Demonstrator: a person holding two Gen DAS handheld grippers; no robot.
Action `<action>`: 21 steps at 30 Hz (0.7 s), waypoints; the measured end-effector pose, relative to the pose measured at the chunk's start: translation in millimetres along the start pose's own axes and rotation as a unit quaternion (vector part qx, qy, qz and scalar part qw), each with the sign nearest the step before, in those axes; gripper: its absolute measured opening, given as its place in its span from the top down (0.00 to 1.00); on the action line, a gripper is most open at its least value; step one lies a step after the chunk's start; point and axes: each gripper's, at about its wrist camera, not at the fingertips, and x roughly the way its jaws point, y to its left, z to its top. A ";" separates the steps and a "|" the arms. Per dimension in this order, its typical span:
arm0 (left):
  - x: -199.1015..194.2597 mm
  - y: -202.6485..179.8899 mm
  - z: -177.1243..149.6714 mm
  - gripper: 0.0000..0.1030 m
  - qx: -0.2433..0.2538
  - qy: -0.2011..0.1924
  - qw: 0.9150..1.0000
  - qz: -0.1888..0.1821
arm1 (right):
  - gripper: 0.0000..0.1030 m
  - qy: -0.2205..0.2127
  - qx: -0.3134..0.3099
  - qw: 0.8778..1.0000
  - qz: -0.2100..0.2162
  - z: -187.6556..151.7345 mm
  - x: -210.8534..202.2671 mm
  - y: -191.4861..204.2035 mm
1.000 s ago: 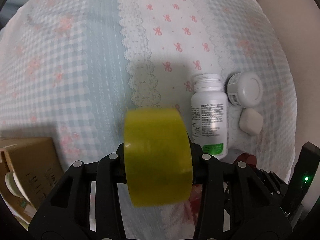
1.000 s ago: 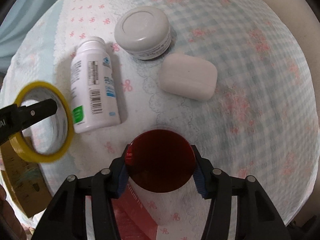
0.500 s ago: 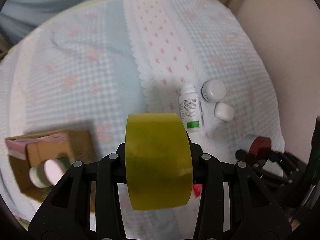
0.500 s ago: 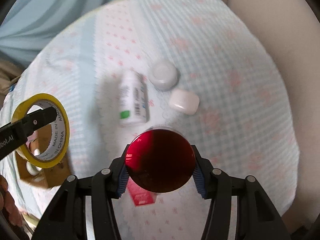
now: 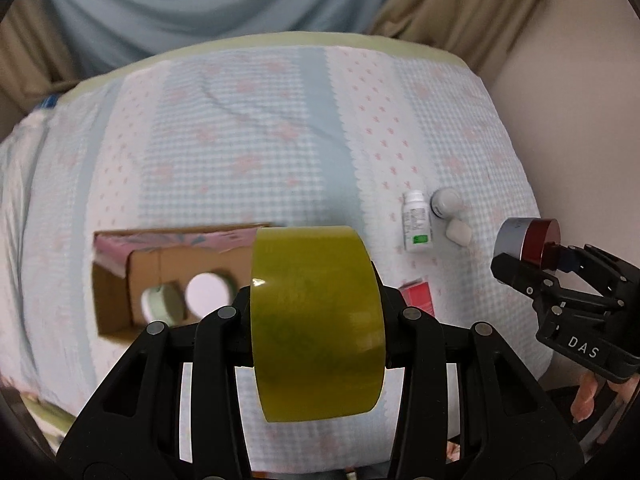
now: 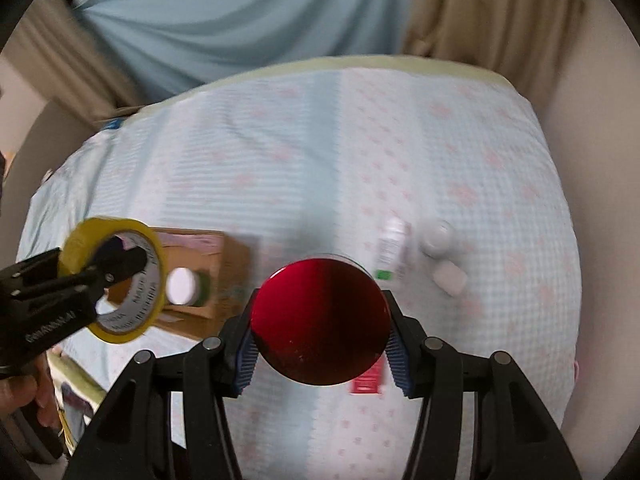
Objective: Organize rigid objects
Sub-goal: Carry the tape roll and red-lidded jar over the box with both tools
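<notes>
The right gripper (image 5: 560, 256) body carries the white letters "DAS", legible in the left wrist view. The left gripper (image 6: 116, 264) body carries white lettering in the right wrist view; it is too blurred to read with certainty. The inner core of the yellow tape roll (image 6: 116, 280) carries dark print in capitals; motion blur prevents reading in this view. The white bottle (image 5: 416, 224) bears a label with fine print and a green patch; the characters are too small to read. The red box (image 6: 366, 380) shows white marks, illegible.
</notes>
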 end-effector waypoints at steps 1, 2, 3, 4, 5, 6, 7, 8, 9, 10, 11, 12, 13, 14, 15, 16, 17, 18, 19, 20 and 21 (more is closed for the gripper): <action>-4.5 7.7 -1.0 0.64 -0.003 -0.003 1.000 0.001 | 0.51 -0.002 -0.010 1.000 0.000 2.0 -2.6 12.4; -9.2 16.9 -2.7 0.64 -0.004 -0.007 1.000 0.004 | 0.51 -0.004 -0.016 1.000 0.001 2.5 -4.3 23.2; -15.0 29.9 -4.0 0.64 -0.005 -0.010 1.000 0.007 | 0.51 -0.005 -0.022 1.000 0.004 2.4 -6.0 33.1; -19.2 39.1 -5.7 0.64 -0.005 -0.013 1.000 0.008 | 0.51 -0.004 -0.025 1.000 0.008 3.1 -5.8 46.0; -22.8 49.0 -6.3 0.64 -0.005 -0.016 1.000 0.009 | 0.51 -0.004 -0.027 1.000 0.012 4.2 -3.9 58.6; -27.3 63.0 -7.3 0.64 -0.004 -0.020 1.000 0.009 | 0.51 -0.004 -0.028 1.000 0.015 5.6 -2.3 68.2; -29.2 73.6 -6.8 0.64 -0.003 -0.021 1.000 0.010 | 0.51 -0.004 -0.028 0.999 0.016 6.3 0.4 79.3; -30.9 84.7 -6.9 0.64 -0.001 -0.022 1.000 0.010 | 0.51 -0.003 -0.028 0.999 0.017 6.8 3.7 93.1; -31.4 97.6 -5.9 0.64 0.001 -0.023 1.000 0.009 | 0.51 -0.002 -0.028 0.999 0.017 7.0 6.9 102.3; -31.8 111.9 -4.6 0.64 0.004 -0.022 1.000 0.008 | 0.51 0.000 -0.025 1.000 0.016 7.1 12.7 117.1; -31.5 126.3 -2.8 0.64 0.007 -0.021 1.000 0.006 | 0.51 0.001 -0.020 1.000 0.015 6.7 16.3 124.0; -30.6 137.9 -1.9 0.64 0.009 -0.019 1.000 0.003 | 0.51 0.003 -0.013 1.000 0.015 6.7 21.1 131.3; -28.7 148.6 -0.5 0.64 0.012 -0.017 1.000 0.000 | 0.51 0.006 -0.003 1.000 0.017 6.3 27.1 140.2; -26.1 159.9 0.3 0.64 0.015 -0.015 1.000 -0.003 | 0.51 0.011 0.009 1.000 0.020 6.7 34.9 150.1; -21.8 172.9 0.8 0.64 0.019 -0.012 1.000 -0.006 | 0.51 0.014 0.016 1.000 0.022 7.6 40.9 156.3; -17.9 182.8 1.2 0.64 0.023 -0.009 1.000 -0.009 | 0.51 0.020 0.024 0.999 0.020 8.7 52.1 166.9; -13.6 192.7 1.7 0.64 0.026 -0.006 1.000 -0.011 | 0.51 0.023 0.029 0.999 0.017 9.6 59.1 174.7; -6.4 206.8 2.1 0.64 0.031 -0.001 0.999 -0.013 | 0.51 0.025 0.034 0.999 0.015 10.7 65.2 181.8; -1.2 214.7 2.0 0.64 0.033 0.003 0.999 -0.015 | 0.51 0.029 0.042 0.999 0.013 11.8 74.4 189.8; 5.4 224.7 1.4 0.64 0.035 0.008 0.999 -0.016 | 0.51 0.032 0.051 0.998 0.013 12.5 82.5 195.8; 14.1 237.6 1.2 0.64 0.034 0.015 0.999 -0.017 | 0.51 0.037 0.060 0.997 0.013 13.6 92.2 202.2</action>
